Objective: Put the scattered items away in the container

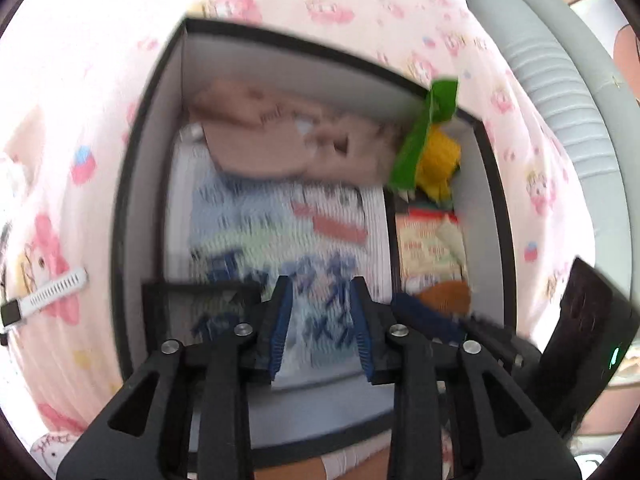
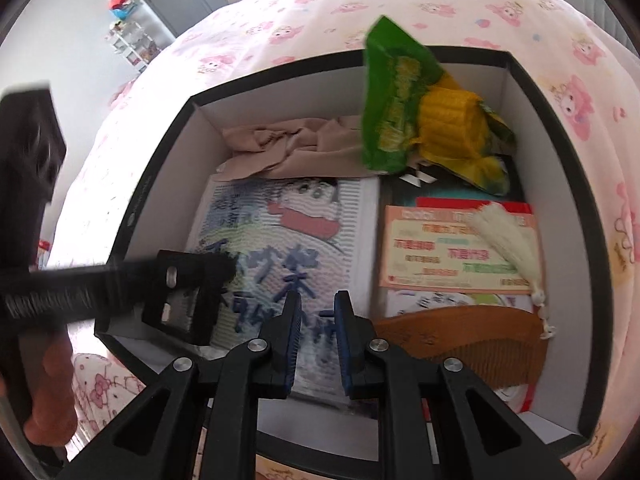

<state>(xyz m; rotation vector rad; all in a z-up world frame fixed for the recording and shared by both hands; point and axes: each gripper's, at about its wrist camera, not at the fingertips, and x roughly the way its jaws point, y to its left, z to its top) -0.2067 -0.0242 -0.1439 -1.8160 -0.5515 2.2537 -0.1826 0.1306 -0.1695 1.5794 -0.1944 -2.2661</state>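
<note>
Hovering over the black-rimmed cardboard box with white inner walls (image 1: 160,184), the left gripper (image 1: 322,326) points steeply down at the blue-and-white cartoon-printed flat packet (image 1: 280,240) lying on the box floor; its jaws stand a little apart with nothing between them, so I judge a drop-off just finished or nearly so. On the pink cartoon-printed bed sheet (image 1: 60,80) outside the box lies a white perforated watch strap (image 1: 48,294), seemingly one scattered item left; the next move calls for lifting clear and reaching left for it

From the right wrist view, the right gripper (image 2: 318,334) also tilts down over the same box (image 2: 160,128), its blue pads close together and empty. Inside sit a beige crumpled cloth (image 2: 288,140), a green snack bag with yellow corn (image 2: 420,120), a pink printed card (image 2: 440,252) with a white tassel (image 2: 504,236), and a brown wooden comb (image 2: 460,336). The left gripper (image 2: 188,292) reaches in from the left
</note>
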